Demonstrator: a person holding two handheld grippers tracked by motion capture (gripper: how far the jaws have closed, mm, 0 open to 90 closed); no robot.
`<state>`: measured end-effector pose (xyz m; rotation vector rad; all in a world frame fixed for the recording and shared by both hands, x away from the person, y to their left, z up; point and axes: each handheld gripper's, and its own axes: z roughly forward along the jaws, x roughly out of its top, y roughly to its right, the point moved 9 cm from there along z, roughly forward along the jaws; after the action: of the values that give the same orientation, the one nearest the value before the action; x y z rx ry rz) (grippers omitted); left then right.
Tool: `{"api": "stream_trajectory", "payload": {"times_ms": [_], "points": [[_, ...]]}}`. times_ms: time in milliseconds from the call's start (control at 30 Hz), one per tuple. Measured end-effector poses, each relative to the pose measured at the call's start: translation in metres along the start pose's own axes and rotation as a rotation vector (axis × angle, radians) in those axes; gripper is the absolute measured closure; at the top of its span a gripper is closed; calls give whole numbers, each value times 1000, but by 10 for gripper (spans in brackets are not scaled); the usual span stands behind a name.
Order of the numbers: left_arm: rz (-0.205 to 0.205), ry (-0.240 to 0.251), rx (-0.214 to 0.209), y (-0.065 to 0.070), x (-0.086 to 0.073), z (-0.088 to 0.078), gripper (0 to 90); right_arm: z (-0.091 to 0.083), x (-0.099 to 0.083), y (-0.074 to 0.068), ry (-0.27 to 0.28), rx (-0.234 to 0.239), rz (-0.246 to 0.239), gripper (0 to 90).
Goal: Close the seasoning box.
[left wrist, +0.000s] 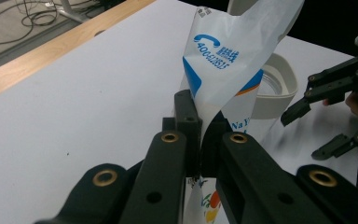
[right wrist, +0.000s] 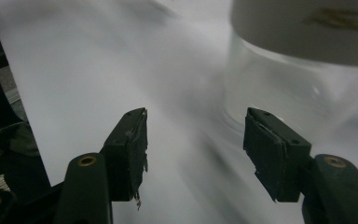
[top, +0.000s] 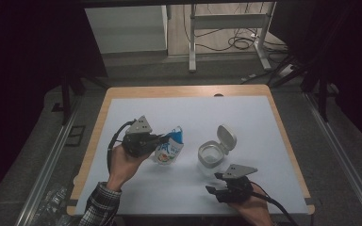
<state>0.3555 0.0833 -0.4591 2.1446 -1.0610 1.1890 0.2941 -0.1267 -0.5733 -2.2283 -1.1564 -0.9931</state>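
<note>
A white and blue pouch (top: 170, 147) hangs over the white mat, left of centre, and my left gripper (top: 164, 138) is shut on its upper edge. In the left gripper view the jaws (left wrist: 200, 122) pinch the pouch (left wrist: 230, 56) flat between them. A clear jar (top: 211, 157) with a white rim stands right of the pouch, its white flip lid (top: 226, 137) open and upright. My right gripper (top: 212, 182) hovers low just in front of the jar, open. In the right gripper view its jaws (right wrist: 193, 140) hold nothing, and the jar (right wrist: 298, 88) stands close ahead to the right.
The white mat (top: 193, 113) covers a wooden table (top: 184, 91) whose edge shows at the back and sides. In the left gripper view the jar (left wrist: 279, 86) sits behind the pouch and the right gripper (left wrist: 319, 123) shows at the right. Desk legs and cables lie on the floor beyond.
</note>
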Motion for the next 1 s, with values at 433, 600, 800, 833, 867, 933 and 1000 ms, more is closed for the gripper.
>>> {"api": "stream_trajectory", "payload": {"times_ms": [433,600,800,833,867,933,1000], "points": [[-15,8,-23,16,5,-4,900,29,15,-25,-9,25,-46,434],[-12,5,-27,21,9,-5,900,40,22,-32,-16,8,-57,459],[-18,12,-36,26,15,-6,900,52,26,-37,-23,-1,-57,480],[-24,14,-36,27,16,-5,900,54,27,-38,-22,-6,-63,481],[-21,8,-35,27,16,-5,900,56,27,-39,-21,-8,-68,481],[-18,4,-37,28,17,-5,900,60,29,-41,-17,-10,-67,485],[-21,1,-40,30,17,-4,900,63,30,-42,-14,-24,-74,503]]}}
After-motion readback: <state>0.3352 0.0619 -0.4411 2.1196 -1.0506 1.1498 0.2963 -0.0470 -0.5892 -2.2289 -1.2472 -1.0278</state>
